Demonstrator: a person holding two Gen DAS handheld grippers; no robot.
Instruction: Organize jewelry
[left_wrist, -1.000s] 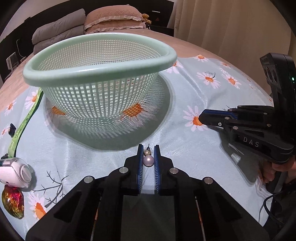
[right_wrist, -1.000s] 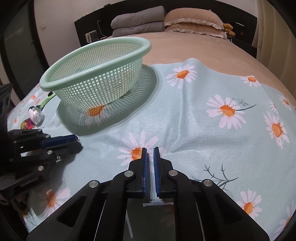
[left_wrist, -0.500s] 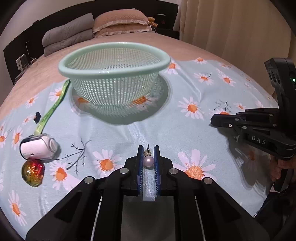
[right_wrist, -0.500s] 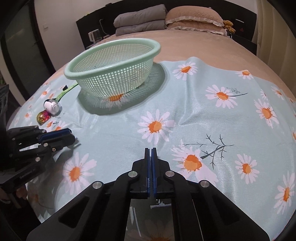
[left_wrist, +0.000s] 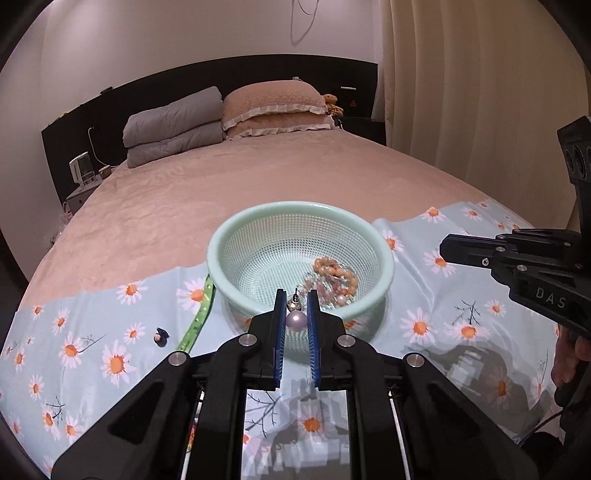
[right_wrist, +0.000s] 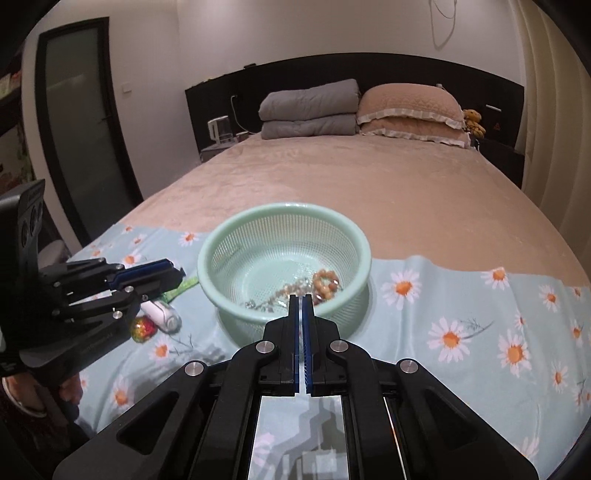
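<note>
Bed, daisy cloth (left_wrist: 110, 332) at its near edge; basket (left_wrist: 221, 258) mid-cloth with beads (left_wrist: 334, 271) inside; left gripper (left_wrist: 296, 308) pinches pearl earring (left_wrist: 296, 320), basket straight ahead and below jaws; right gripper (right_wrist: 300, 306) shut, empty.

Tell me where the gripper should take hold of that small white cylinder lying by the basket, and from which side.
Grip the white cylinder across its round body, near the middle, coming from above with the fingers straddling its long axis. It lies on its side on the daisy cloth, so the curved flanks are free; the red ornament crowds one end and the left gripper hangs over it.
</note>
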